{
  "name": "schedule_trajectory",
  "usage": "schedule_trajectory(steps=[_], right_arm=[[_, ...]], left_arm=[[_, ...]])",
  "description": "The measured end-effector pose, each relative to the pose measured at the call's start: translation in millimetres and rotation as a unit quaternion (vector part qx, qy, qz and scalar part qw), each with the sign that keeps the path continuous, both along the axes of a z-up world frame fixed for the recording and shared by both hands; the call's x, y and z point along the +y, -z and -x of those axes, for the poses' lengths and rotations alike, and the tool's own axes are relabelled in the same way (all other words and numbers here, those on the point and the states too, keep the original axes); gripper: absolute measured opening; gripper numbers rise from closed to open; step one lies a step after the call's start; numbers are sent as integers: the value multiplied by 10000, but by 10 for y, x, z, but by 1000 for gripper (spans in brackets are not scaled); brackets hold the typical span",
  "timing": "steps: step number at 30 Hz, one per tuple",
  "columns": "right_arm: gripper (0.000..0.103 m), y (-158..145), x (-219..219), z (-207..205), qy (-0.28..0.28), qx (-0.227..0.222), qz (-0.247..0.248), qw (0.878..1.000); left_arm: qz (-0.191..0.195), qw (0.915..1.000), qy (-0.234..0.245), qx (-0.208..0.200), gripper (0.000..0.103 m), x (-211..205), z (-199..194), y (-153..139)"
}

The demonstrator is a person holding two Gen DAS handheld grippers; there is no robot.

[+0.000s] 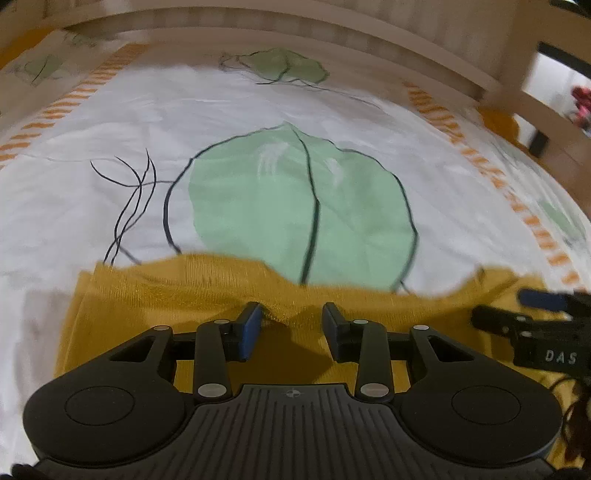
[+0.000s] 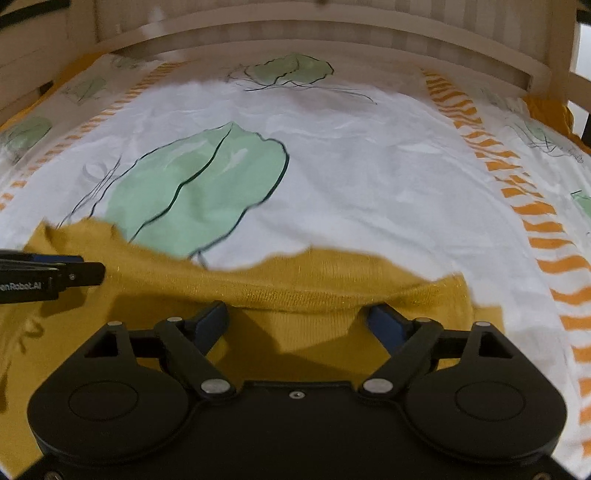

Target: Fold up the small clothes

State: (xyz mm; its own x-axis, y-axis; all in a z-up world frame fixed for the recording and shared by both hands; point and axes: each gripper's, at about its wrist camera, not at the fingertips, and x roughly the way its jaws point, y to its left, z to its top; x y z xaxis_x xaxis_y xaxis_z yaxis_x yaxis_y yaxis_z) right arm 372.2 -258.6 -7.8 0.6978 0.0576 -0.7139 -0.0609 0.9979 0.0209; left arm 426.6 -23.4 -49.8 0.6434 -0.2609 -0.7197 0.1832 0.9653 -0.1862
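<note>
Mustard garment point(image 1: 207, 291) flat beneath left gripper point(image 1: 291, 325), right gripper point(image 2: 299, 321) (both agape)

A mustard knit garment point(image 1: 177, 295) lies on the white leaf-printed bedsheet point(image 1: 110, 122) of a wooden-framed bed point(image 2: 295, 33).

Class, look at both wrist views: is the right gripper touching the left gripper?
Apart. In the right wrist view the left gripper ends at the far left, with mustard garment showing between it and the right gripper.

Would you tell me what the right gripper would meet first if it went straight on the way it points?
Probably the mustard knit garment, lying directly ahead of the open right gripper; depth is uncertain.
</note>
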Motion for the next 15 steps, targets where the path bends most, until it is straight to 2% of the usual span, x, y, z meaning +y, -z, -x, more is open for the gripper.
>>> schedule_trajectory(steps=[3, 7, 9, 12, 15], right_arm=[[86, 5, -51, -163, 265, 5, -85, 9996], [85, -25, -159, -184, 526, -25, -260, 9983], [85, -77, -211, -94, 556, -102, -427, 9975], [85, -130, -215, 91, 407, -197, -447, 9980], [85, -144, -208, 284, 287, -200, -576, 9977]], left_arm=[[-1, 9997, -250, -17, 36, 22, -97, -18], [6, 9990, -451, -43, 36, 89, -83, -96], [117, 9991, -391, -67, 36, 129, 26, -147], [87, 9993, -343, -140, 36, 169, 258, -237], [263, 9989, -362, -117, 36, 242, 520, -328]])
